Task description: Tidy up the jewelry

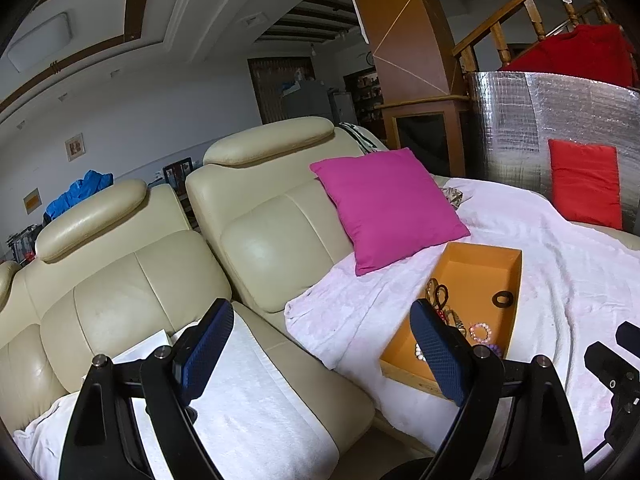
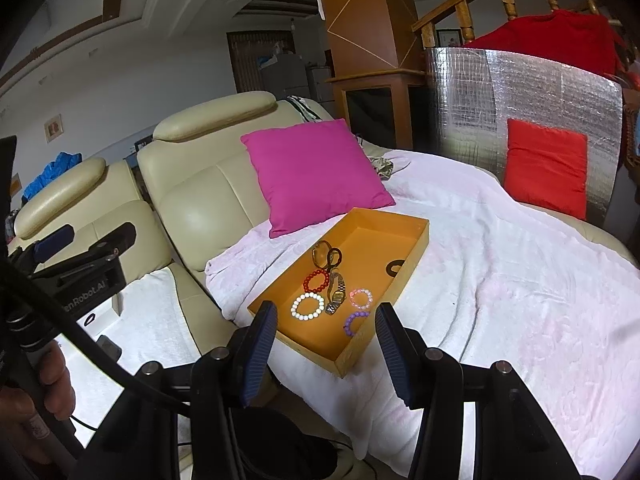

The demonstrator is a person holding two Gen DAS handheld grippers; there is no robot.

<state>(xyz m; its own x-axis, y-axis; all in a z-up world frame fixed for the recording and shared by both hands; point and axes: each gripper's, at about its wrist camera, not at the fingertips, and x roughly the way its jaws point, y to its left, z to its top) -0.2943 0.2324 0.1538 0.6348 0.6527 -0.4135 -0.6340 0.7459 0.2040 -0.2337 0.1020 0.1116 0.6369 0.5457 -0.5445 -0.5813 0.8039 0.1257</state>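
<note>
Bracelets (image 2: 328, 294) and watch (image 2: 335, 293) in orange tray (image 2: 416, 236) on blanket (image 2: 500, 260); left gripper (image 1: 324, 354), right gripper (image 2: 326, 354) both agape, empty.

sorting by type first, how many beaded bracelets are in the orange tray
4, all at the near end of the orange tray: red bracelet, white bracelet nearer the camera, pink bracelet right of the watch, purple bracelet nearest. None looks hidden.

Black tongs (image 2: 326, 354) with blue ribbed pads (image 2: 260, 354), silver screws, white lettering, black cable (image 2: 100, 364).
</note>
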